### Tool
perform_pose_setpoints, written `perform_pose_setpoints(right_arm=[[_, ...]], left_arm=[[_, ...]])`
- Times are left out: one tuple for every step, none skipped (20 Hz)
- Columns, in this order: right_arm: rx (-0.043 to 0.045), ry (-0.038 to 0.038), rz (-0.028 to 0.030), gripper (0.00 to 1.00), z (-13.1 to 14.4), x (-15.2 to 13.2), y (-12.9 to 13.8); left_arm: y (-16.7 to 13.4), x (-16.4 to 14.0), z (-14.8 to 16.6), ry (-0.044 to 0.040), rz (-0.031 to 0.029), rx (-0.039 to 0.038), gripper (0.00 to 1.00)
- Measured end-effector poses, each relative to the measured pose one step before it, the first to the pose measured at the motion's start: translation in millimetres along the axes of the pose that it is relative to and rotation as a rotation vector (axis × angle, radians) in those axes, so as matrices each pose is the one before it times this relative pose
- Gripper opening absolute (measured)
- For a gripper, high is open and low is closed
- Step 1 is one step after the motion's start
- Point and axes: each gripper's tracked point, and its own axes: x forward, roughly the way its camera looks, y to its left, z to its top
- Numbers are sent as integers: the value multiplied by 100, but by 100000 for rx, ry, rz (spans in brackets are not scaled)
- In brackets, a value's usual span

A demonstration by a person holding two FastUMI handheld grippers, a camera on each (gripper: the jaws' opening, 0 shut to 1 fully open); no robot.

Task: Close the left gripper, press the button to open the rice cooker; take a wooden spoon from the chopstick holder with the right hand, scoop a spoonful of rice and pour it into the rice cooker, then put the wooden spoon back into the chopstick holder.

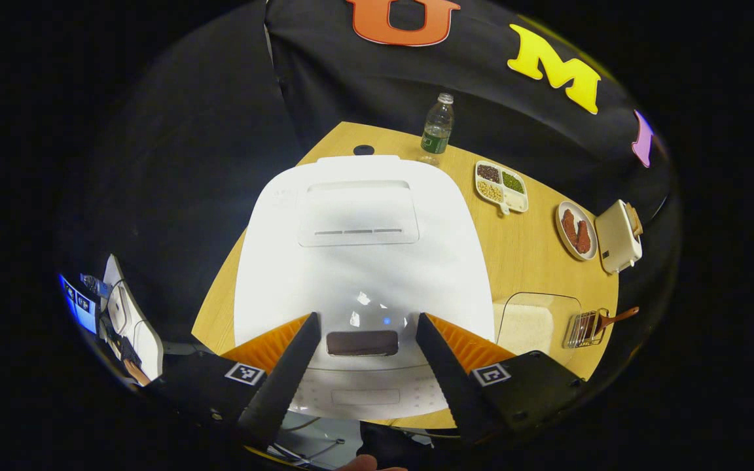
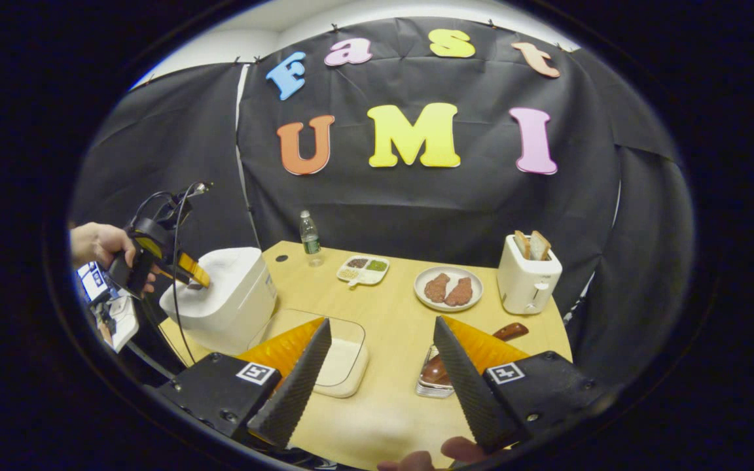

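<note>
Left gripper (image 1: 364, 333) is hanging over the front of the white rice cooker (image 1: 364, 261), jaws standing wide apart, nothing between them. The dark button (image 1: 362, 343) is sitting in the gap between the fingers, low in the left gripper view. Lid is lying closed.

In the right gripper view, the same left gripper is showing at middle left, a hand (image 2: 99, 247) holding it above the cooker.

Right gripper (image 2: 380, 350) is hovering above the wooden table (image 2: 390, 314), jaws wide, gripping nothing. Chopstick holder (image 2: 434, 379) is lying just behind its right finger, lower centre-right, with the wooden spoon (image 2: 504, 332) resting in it, handle pointing to the upper right. Clear container of rice (image 2: 341, 363) is sitting between the cooker and the holder, partly behind the other finger.

Further back: water bottle (image 2: 310, 238), divided dish of beans (image 2: 364, 269), plate (image 2: 449, 288) with two brown pieces, toaster (image 2: 527, 278) with bread standing in it.
</note>
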Motion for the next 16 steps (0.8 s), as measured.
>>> perform_pose_setpoints(right_arm=[[-1272,-349,1474,99,97,109,171],[-959,-72,1696,100,73,112,119],[-766,334,2061,100,-163,175,231],[-603,533,1547,100,-126,64,87],[-319,486,1312,99,-191,58,83],[19,288,840,100,35,37,96],[221,33,399,100,76,-162,122],[510,-970,-413,100,392,-250,26],[663,-925,-985,98,328,-266,-181],[750,-899,-525,100,272,-249,-44],[707,-776,-1379,100,161,-325,-115],[767,-623,-1346,100,174,-303,-188],[845,-280,-982,100,31,-218,91],[576,174,-562,100,23,-200,132],[163,-472,-485,100,118,-342,213],[-432,-594,-491,100,177,-236,199]], left_arm=[[4,-53,-6,-1638,376,-123,100],[-37,20,-47,-896,418,331,100],[-3,40,125,-1072,498,223,100],[24,-72,-37,-730,525,-392,100],[-150,-31,117,-593,410,-716,100],[53,75,44,-1274,532,-209,100],[38,19,51,-342,524,-1559,100],[-59,-30,86,-374,263,-1117,100],[7,13,-93,162,30,-1035,100],[64,-68,203,-634,-96,-992,99],[1,-55,40,-724,-249,-529,99],[66,-57,185,-2020,-193,-452,99],[-48,53,74,-1022,-675,-634,98],[39,-216,-180,-271,-473,-149,96],[50,-153,-172,85,-840,110,96],[-76,-89,-62,-272,-1007,-156,96]])
